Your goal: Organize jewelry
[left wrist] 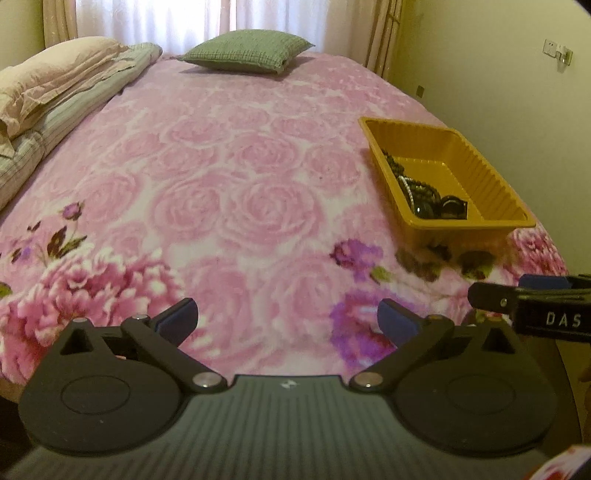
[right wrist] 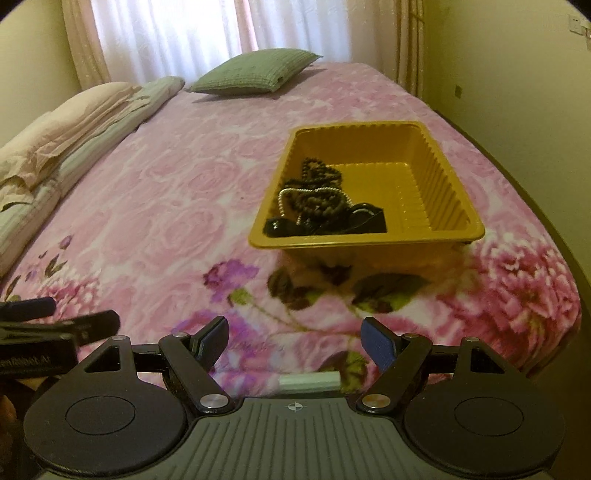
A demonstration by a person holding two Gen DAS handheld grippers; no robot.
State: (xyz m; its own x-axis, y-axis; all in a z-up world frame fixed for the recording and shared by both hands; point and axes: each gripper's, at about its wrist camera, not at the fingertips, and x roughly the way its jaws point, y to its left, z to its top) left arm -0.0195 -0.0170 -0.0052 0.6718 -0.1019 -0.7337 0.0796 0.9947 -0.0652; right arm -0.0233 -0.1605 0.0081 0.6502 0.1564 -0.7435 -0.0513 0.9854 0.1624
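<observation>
the bed (left wrist: 229, 177) fills both views, covered by a pink blanket printed with roses and darker purple and magenta flowers along the near edge. sheer curtains (right wrist: 177, 33) hang behind its far end, lit from outside, and a yellowish wall (right wrist: 517, 92) runs along the right side. a stack of folded bedding (left wrist: 48, 110), a pale beige pillow lying on striped greenish fabric, sits along the bed's left side. a green pillow (left wrist: 247, 51) lies flat near the far end, apart from the stack.

the yellow tray (right wrist: 439, 184), a ribbed plastic one, rests on the blanket toward the right side of the bed, ahead of both tools and well apart from them. the jewelry (right wrist: 317, 206) is heaped inside it, against the tray's left wall and near-left corner: dark beaded strands tangled together, a pale silvery chain looping through them, and a few glossy black rounded pieces at the front. the right half of the tray floor is bare.

the left hand-held gripper (left wrist: 287, 319) hovers low over the near edge of the bed with its blue-padded fingers spread wide and nothing between them. the right hand-held gripper (right wrist: 295, 339) is just beside it, likewise spread apart and holding nothing, pointing toward the tray. each tool's tip shows at the edge of the other's view.

a small pale green strip (right wrist: 309, 381) shows at the blanket's near edge below the right tool's fingers; what it is cannot be told.
</observation>
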